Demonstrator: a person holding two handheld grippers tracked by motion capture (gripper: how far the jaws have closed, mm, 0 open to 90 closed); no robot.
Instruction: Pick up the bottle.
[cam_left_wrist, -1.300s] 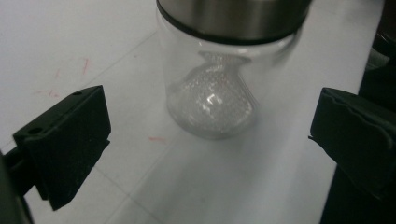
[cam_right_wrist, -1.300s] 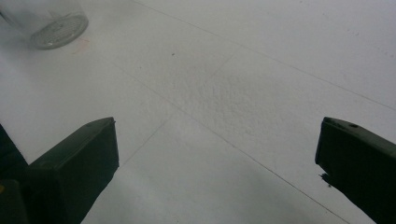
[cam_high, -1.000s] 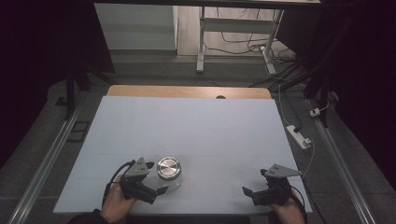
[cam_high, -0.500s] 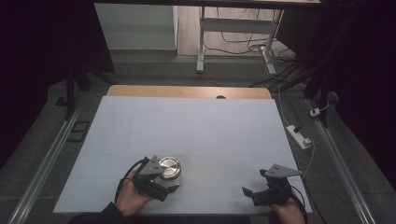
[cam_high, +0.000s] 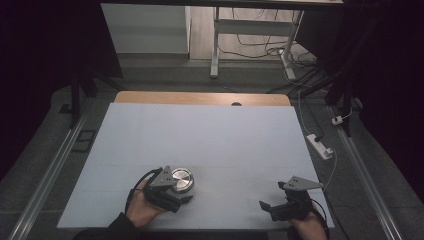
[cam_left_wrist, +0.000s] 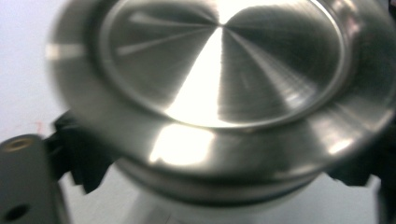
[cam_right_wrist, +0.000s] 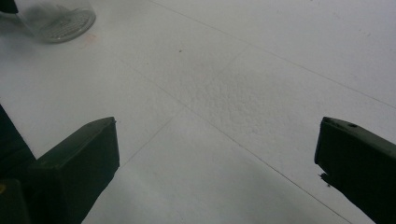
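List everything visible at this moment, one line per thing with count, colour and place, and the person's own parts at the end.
Jar with metal lid: one, shiny silver lid on a clear glass body, near left of the table, between the left gripper's jaws.
Table: one, pale grey-white top with a wooden strip along the far edge.
Power strip: one, white, on the floor beside the table's right edge.
Desk legs: white, on the floor beyond the table, with dark cables around them.
Left gripper: one, black with a grey plate, at the jar.
Right gripper: one, black with a grey plate, near right corner, jaws apart over bare table.
Hands: two, at the near edge.
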